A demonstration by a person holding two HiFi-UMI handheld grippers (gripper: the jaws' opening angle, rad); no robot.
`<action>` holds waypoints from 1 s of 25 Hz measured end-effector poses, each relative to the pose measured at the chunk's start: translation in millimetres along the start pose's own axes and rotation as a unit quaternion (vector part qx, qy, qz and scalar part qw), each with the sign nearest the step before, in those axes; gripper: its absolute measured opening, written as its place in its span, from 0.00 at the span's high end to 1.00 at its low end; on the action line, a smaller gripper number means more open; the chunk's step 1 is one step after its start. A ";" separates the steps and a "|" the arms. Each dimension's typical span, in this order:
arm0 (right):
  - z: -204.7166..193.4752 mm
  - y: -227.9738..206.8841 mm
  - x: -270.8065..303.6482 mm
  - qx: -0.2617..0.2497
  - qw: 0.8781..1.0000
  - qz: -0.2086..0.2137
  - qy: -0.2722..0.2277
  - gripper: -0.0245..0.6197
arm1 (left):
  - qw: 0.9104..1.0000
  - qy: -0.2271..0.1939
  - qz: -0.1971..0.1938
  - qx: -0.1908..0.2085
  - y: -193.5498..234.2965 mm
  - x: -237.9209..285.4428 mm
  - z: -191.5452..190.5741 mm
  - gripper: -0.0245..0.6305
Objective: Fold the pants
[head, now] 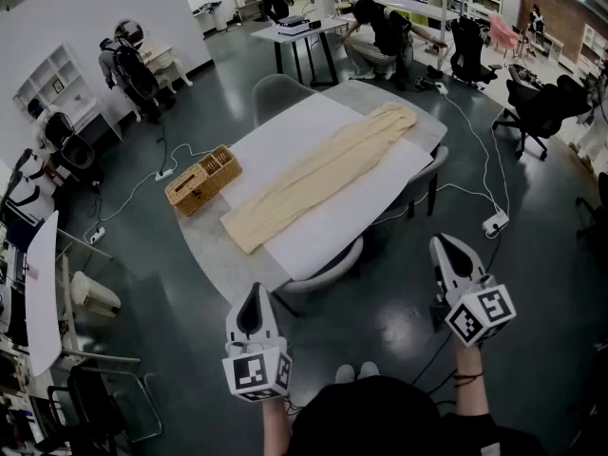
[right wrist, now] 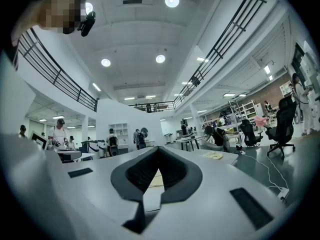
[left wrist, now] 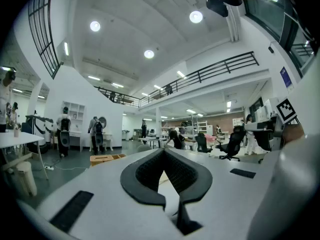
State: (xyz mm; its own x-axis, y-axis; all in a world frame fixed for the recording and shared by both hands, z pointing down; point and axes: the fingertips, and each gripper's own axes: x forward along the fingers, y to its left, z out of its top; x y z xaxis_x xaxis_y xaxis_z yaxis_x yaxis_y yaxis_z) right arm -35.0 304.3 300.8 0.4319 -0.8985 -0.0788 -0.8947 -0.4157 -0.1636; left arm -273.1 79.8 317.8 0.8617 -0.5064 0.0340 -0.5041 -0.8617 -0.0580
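The pale yellow pants [head: 328, 174] lie flat and stretched out diagonally on a white sheet [head: 332, 226] that covers the grey table [head: 217, 262]. The waist end points to the far right and the leg ends to the near left. Both grippers hover level over the floor on my side of the table, well short of the pants. My left gripper [head: 256, 291] is shut with nothing in it, its tips meeting in its own view [left wrist: 162, 151]. My right gripper [head: 444, 245] is also shut and empty [right wrist: 159, 149]. The pants' waist end [right wrist: 213, 155] shows in the right gripper view.
A wicker basket [head: 202, 180] sits on the table's left side. Grey chairs stand at the near edge [head: 328, 272], the right [head: 432, 171] and the far side [head: 275, 93]. A power strip [head: 494, 223] and cables lie on the floor at right. A person [head: 380, 31] crouches beyond the table.
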 end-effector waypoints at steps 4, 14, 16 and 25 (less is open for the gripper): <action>2.6 -3.3 0.4 0.002 1.000 -0.003 -0.002 0.94 | 1.000 0.002 0.001 -0.001 -0.4 1.5 0.8 0.95; 3.8 -15.4 -5.9 0.002 1.000 -0.012 -0.005 0.94 | 1.000 0.004 -0.002 -0.002 -9.3 3.8 -2.9 0.95; 4.6 -17.9 -7.2 0.002 1.000 -0.013 -0.005 0.94 | 1.000 0.005 -0.001 -0.002 -10.7 4.1 -2.5 0.95; 3.9 -34.9 -10.4 0.013 1.000 -0.011 -0.009 0.94 | 1.000 0.007 -0.011 0.001 -36.2 15.9 -2.1 0.95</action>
State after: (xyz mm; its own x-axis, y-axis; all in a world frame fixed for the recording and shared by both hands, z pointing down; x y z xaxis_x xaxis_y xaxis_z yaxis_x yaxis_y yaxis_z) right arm -7.8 328.7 303.5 0.4538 -0.8863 -0.0919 -0.8817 -0.4317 -0.1904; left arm -241.3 102.8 322.5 0.8718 -0.4875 0.0483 -0.4847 -0.8727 -0.0596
